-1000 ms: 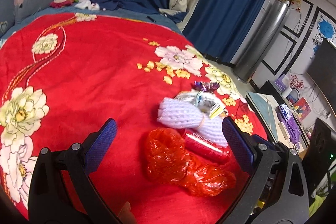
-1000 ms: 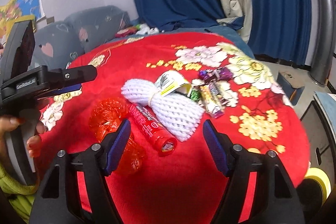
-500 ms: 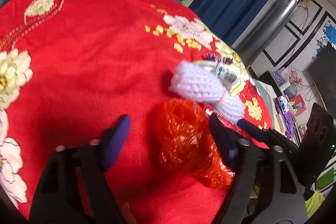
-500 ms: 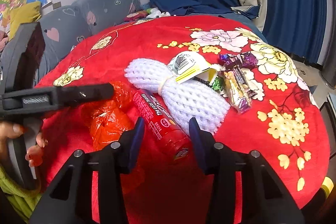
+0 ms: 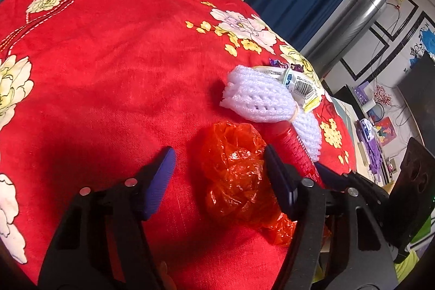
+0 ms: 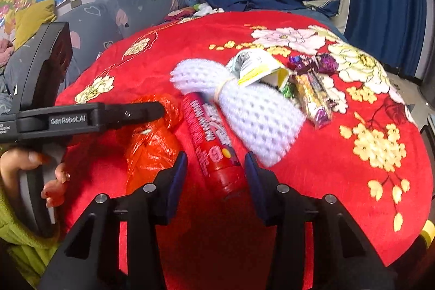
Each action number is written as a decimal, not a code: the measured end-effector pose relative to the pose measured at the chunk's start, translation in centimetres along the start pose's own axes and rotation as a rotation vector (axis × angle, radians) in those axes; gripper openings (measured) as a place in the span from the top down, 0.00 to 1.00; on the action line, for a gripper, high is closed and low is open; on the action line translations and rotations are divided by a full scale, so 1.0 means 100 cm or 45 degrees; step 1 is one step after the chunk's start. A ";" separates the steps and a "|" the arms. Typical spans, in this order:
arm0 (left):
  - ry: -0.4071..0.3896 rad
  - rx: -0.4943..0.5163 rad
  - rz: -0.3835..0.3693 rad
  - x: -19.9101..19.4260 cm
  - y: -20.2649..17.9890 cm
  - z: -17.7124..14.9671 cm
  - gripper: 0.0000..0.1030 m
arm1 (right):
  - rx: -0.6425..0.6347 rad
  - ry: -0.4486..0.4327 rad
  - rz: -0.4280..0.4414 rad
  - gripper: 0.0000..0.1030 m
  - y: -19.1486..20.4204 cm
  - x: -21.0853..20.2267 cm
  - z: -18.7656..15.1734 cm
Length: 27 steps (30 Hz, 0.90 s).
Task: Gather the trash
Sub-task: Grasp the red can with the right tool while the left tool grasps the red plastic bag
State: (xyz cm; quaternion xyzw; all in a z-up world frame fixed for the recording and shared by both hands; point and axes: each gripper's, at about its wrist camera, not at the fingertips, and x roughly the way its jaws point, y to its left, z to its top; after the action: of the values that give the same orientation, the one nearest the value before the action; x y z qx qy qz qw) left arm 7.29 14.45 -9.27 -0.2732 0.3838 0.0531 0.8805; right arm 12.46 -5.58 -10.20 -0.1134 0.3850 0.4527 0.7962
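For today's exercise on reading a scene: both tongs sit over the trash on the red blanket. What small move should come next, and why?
Probably close the right tongs on the red tube: its end lies between the pads, seemingly untouched. The left tongs are closing around the red plastic bag.

red plastic bag (image 5: 235, 175): crumpled, shiny, translucent, lying on the red floral blanket, just left of the tube
red tube (image 6: 214, 142): cylindrical snack container with printed label, lying on its side, one end under the foam net
white foam net (image 6: 252, 110): mesh fruit sleeve bundle cinched by a rubber band, lying flat, touching the tube
paper cup (image 6: 257, 67): crushed, white and yellow, against the net's far side
candy wrappers (image 6: 312, 89): purple, green and gold, scattered right of the net
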 end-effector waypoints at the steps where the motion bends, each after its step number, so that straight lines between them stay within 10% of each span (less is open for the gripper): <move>1: 0.004 0.003 -0.002 0.000 -0.001 -0.001 0.50 | 0.002 0.007 0.001 0.59 0.000 0.001 -0.001; 9: 0.019 0.035 -0.039 -0.004 -0.010 -0.004 0.81 | 0.028 0.022 0.020 0.68 0.002 0.013 -0.004; 27: -0.042 0.089 -0.121 -0.031 -0.033 0.000 0.89 | 0.089 -0.179 0.037 0.72 0.000 -0.044 -0.007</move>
State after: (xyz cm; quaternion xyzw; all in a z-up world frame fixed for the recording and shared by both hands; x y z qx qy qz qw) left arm 6.11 12.00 -5.59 -0.2593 0.3575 0.0025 0.8972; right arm 10.78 -8.71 -7.50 -0.0479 0.3454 0.4572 0.8182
